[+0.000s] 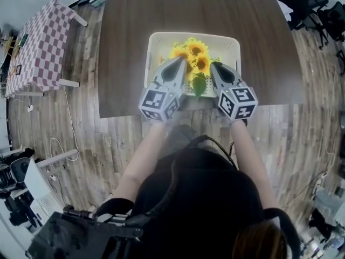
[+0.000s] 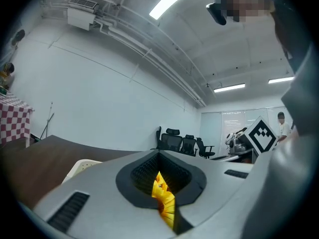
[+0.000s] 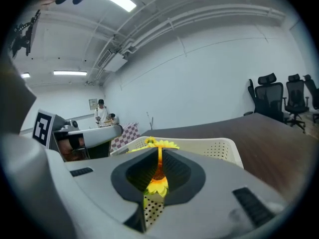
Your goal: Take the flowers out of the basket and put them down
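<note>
- Flowers [image 1: 195,52]: yellow sunflower heads, bunched inside the basket [image 1: 156,41], just above the centre of the head view, with a green leaf [image 1: 199,84] hanging at the basket's lower wall.
- Basket: white and perforated, standing on the dark wooden table [image 1: 129,47], near its lower edge.
- Left gripper [image 1: 180,62]: reaches over the basket's lower rim from lower left, tip among the blooms. Jaws pressed almost together, leaving only a thin slit filled with yellow petals in the left gripper view. Unclear whether the petals are pinched or just beyond.
- Right gripper [image 1: 214,66]: reaches in from lower right, tip just beside the blooms. Jaws slightly parted, with a sunflower head and the perforated wall seen through the narrow gap, pads pressing on nothing.
- Around: plank floor [image 1: 64,134], checkered table [image 1: 46,42] at upper left, office chairs [image 1: 310,4] at upper right.
</note>
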Action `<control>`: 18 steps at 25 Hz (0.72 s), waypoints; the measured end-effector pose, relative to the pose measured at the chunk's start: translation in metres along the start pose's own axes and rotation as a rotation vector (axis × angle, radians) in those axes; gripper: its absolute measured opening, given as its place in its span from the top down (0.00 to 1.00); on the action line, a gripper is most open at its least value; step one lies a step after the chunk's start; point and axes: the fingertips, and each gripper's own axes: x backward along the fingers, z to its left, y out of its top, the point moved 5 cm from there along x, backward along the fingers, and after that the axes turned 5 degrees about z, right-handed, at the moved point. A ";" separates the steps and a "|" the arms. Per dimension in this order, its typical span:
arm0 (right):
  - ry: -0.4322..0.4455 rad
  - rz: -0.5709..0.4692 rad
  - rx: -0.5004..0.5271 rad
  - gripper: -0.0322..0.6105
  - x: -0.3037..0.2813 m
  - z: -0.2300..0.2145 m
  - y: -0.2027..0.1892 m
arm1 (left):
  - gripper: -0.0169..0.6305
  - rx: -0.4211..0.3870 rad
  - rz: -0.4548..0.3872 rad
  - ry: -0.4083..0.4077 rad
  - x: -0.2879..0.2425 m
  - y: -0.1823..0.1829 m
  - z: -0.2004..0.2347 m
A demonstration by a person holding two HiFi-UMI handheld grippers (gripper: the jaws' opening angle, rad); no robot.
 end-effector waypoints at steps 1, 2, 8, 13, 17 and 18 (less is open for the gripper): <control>-0.007 0.020 -0.008 0.91 -0.004 -0.003 -0.001 | 0.95 0.003 0.002 0.003 -0.002 0.001 0.003; -0.012 0.040 -0.015 0.91 -0.008 -0.006 -0.003 | 0.95 0.007 0.005 0.005 -0.004 0.001 0.007; -0.017 0.147 -0.056 0.78 -0.028 -0.016 -0.012 | 0.95 0.029 0.017 0.017 -0.011 -0.001 0.026; 0.011 0.197 -0.096 0.75 -0.037 -0.019 -0.019 | 0.95 0.044 0.016 0.028 -0.017 -0.001 0.037; 0.039 0.227 -0.124 0.71 -0.046 -0.023 -0.021 | 0.95 0.051 0.018 0.043 -0.019 -0.001 0.046; 0.051 0.233 -0.134 0.71 -0.048 -0.024 -0.021 | 0.95 0.054 0.020 0.048 -0.020 -0.002 0.048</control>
